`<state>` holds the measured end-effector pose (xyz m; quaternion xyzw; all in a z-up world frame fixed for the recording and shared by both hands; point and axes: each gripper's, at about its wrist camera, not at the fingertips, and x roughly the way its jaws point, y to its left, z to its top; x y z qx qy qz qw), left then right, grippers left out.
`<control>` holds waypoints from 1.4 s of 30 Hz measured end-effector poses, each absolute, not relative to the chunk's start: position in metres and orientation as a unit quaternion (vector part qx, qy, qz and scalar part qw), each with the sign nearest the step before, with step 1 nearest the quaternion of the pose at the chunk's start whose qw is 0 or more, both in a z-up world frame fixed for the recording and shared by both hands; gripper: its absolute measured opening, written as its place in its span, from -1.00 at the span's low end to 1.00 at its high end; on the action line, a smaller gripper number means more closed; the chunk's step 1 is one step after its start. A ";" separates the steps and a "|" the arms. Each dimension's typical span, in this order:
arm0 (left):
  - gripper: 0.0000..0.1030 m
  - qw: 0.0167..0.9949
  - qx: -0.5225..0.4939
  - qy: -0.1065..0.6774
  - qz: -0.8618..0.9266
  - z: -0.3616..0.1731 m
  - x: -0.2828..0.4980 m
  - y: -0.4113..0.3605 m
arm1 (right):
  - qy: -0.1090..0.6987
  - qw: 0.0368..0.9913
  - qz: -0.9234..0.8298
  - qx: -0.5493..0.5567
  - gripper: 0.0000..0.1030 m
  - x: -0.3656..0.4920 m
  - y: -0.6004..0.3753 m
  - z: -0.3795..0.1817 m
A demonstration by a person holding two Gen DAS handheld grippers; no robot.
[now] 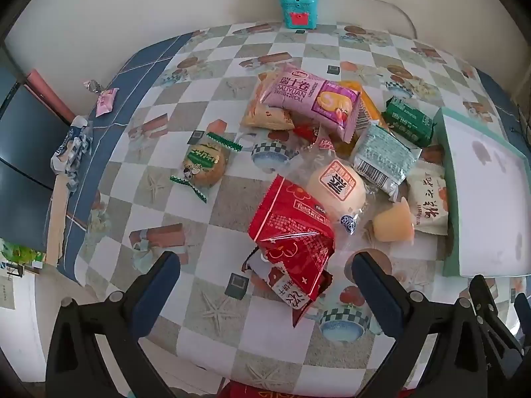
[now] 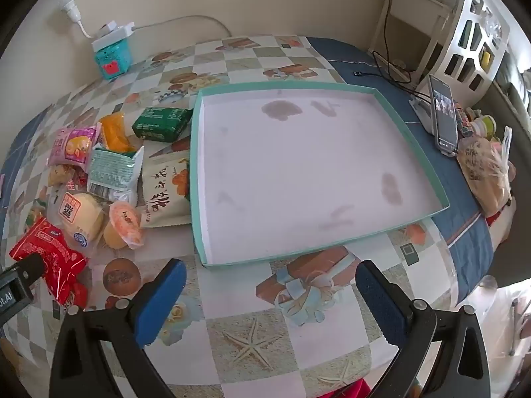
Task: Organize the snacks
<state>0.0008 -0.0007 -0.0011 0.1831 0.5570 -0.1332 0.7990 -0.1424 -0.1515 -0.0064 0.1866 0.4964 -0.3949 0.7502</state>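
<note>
Left gripper (image 1: 265, 278) hangs wide apart over the red packet (image 1: 292, 242), its pads clear of it; the packet's print is too creased to read; behind it, a pale bun (image 1: 335, 189) in clear wrap half hides under the heap; the pink pack (image 1: 312, 102) reads "DALIYUAN SWISS ROLL"; the green box (image 1: 408, 121) has writing too small to read; right gripper (image 2: 270, 295) gapes wide, empty, before the teal tray (image 2: 411, 162), which holds nothing; a propped phone (image 2: 443, 117) shows a blurred screen.

soft even daylight, faint shadows, sharp focus, strong fisheye edge warp
</note>
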 end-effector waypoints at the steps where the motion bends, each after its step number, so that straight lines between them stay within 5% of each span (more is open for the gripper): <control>1: 1.00 0.798 0.183 0.558 -0.134 -0.002 0.001 -0.001 | 0.497 0.750 -0.395 0.186 1.00 -0.142 -0.151 -0.006; 42: 1.00 0.794 0.169 0.565 -0.144 -0.007 0.004 0.000 | 0.493 0.751 -0.397 0.188 1.00 -0.141 -0.152 -0.008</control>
